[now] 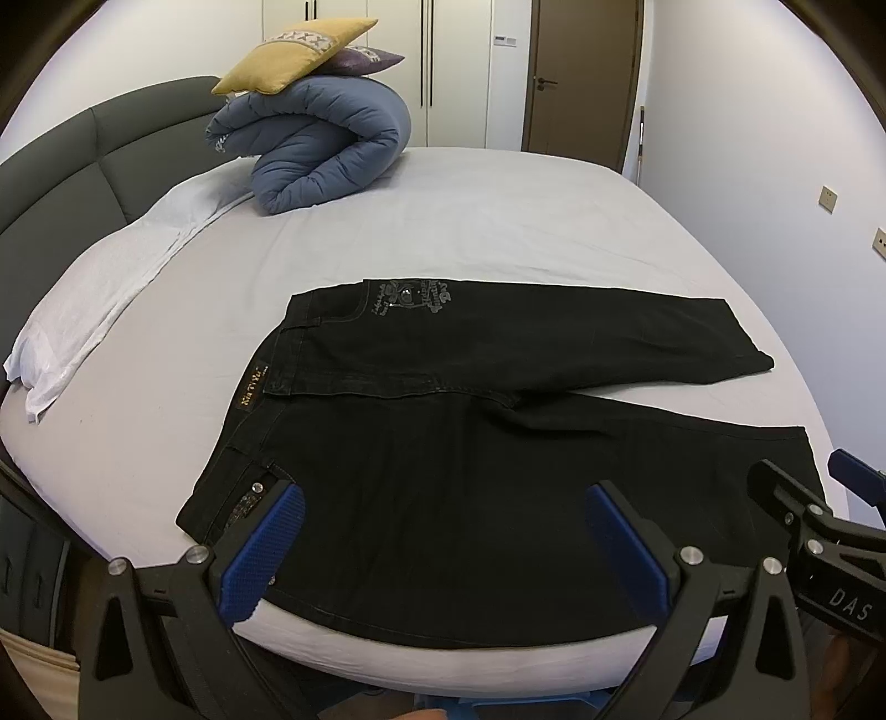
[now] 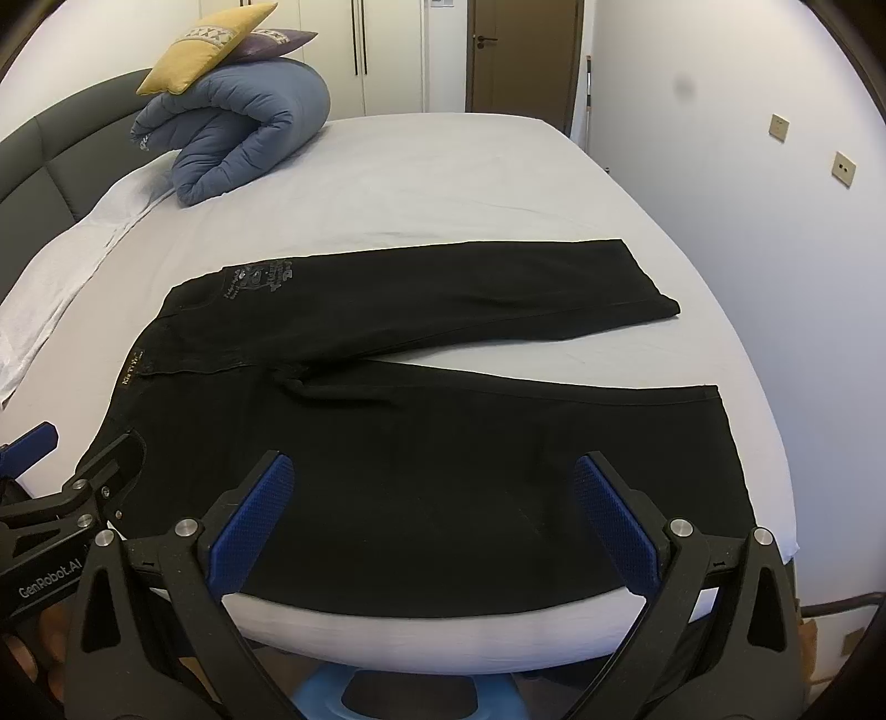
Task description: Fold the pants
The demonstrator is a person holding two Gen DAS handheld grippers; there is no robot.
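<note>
The pants [image 1: 498,443], black with a pale printed design near the far hip and a small gold label at the waistband, lay spread flat on the bed [image 1: 498,210], close to its near edge. The waistband pointed toward the headboard [image 1: 66,166] on the left and both legs ran out to the right, parted in a narrow V so that a sliver of sheet showed between them. The far leg ended short of the bed's right edge; the hem of the near leg lay closer to it.

The left gripper [image 1: 443,531] hung over the near hip and thigh, its jaws spread wide with nothing between them, the left blue pad [image 1: 260,554] over the pocket corner. The right gripper [image 2: 437,515] hung over the near leg further toward the hem, jaws likewise wide and empty. Whether either gripper touched the cloth could not be told. Each showed at the edge of the other's view, side by side.

At the head of the bed a rolled blue quilt [image 2: 243,127] sat with a yellow cushion [image 2: 205,50] and a purple cushion [image 2: 271,44] stacked on top. A white towel [image 1: 111,293] lay along the headboard side. Beyond the bed stood white wardrobe doors [image 1: 459,66] and a brown door [image 2: 520,55].
</note>
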